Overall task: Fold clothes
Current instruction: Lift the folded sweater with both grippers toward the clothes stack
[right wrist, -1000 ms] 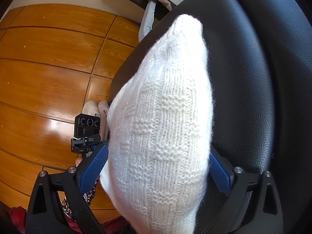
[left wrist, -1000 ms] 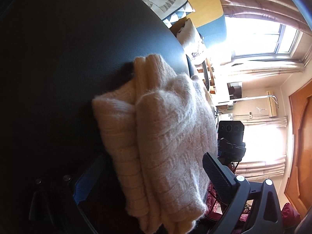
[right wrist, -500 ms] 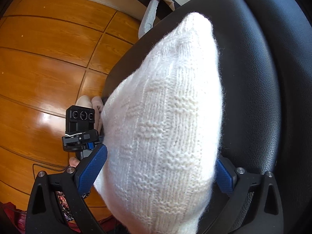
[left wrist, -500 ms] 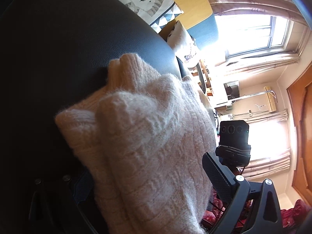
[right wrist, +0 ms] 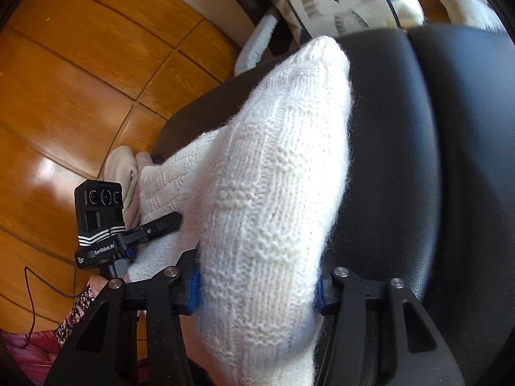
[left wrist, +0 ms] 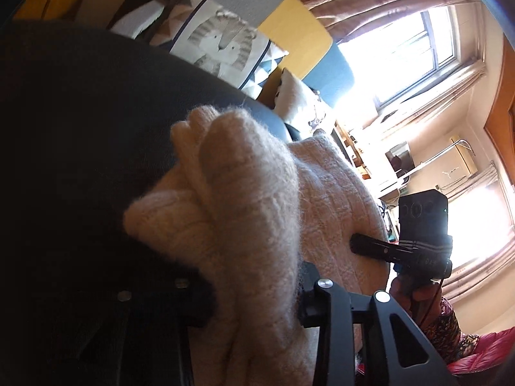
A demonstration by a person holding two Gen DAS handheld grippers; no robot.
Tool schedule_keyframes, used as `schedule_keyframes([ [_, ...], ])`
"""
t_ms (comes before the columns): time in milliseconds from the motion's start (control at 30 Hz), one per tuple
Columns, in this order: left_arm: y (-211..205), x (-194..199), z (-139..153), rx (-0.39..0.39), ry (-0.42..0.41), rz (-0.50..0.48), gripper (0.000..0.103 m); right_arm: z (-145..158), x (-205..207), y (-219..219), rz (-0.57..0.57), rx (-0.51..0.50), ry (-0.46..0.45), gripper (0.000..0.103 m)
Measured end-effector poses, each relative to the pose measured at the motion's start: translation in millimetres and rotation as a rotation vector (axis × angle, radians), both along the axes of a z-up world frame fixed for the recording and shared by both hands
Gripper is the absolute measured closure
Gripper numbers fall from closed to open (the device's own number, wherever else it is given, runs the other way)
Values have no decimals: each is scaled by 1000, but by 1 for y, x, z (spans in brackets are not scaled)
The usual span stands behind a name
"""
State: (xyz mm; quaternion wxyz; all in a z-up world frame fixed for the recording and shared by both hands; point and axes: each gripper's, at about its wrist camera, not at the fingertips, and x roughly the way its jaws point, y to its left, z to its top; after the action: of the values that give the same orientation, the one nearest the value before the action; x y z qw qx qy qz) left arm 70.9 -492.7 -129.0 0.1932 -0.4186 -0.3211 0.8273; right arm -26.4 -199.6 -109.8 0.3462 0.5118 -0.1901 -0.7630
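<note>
1. Left wrist view: the left gripper point(left wrist: 254, 292) has a thick bunch of the cream knitted sweater point(left wrist: 244, 212) between its fingers, and its jaws are closing on that bunch; the knit fills the gap from side to side, and the left finger is in deep shadow.
2. From that grip the sweater runs forward and up, its folded layers ending in a rounded hump over the black leather seat point(left wrist: 80, 122).
3. Further right in the same view, the right gripper point(left wrist: 370, 246) reaches into the sweater's other edge, one black finger lying against the knit, with a hand point(left wrist: 415, 292) below it on the handle.
4. Right wrist view: the right gripper point(right wrist: 257, 284) is about half open and closing, with a fat fold of the sweater point(right wrist: 273, 177) packed between its blue pads point(right wrist: 194, 284); wool touches both pads.
5. Here the sweater rises away from the gripper to a blunt tip over the seat point(right wrist: 434, 160), and its lower part spills left, off the seat's edge.
6. At the left of this view, the left gripper point(right wrist: 161, 225) pinches that spilled edge above the wooden floor point(right wrist: 64, 96).
7. Beyond the seat lies a cushion point(right wrist: 334, 3) printed with a grey animal.
</note>
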Motion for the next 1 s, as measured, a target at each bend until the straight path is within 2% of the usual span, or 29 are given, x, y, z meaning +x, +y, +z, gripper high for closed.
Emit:
schedule_keyframes([
  [167,-4,24,25,-1,82,65,67,31,5,-16,37,-22,57,50],
  [300,-39,49,57,-19,146,156,67,61,-1,-52,123,-41,97,50],
  [400,-78,73,83,-43,191,251,67,82,-14,-98,209,-68,125,50],
  [533,-145,111,114,-77,226,400,67,107,-32,-183,335,-116,150,50],
  [800,-289,184,167,-204,265,717,66,152,-65,-394,572,-211,175,50],
  [900,-340,205,170,-232,252,839,66,157,-73,-471,632,-226,177,50],
  [1000,-385,215,151,-226,201,929,65,141,-80,-535,660,-225,146,50],
])
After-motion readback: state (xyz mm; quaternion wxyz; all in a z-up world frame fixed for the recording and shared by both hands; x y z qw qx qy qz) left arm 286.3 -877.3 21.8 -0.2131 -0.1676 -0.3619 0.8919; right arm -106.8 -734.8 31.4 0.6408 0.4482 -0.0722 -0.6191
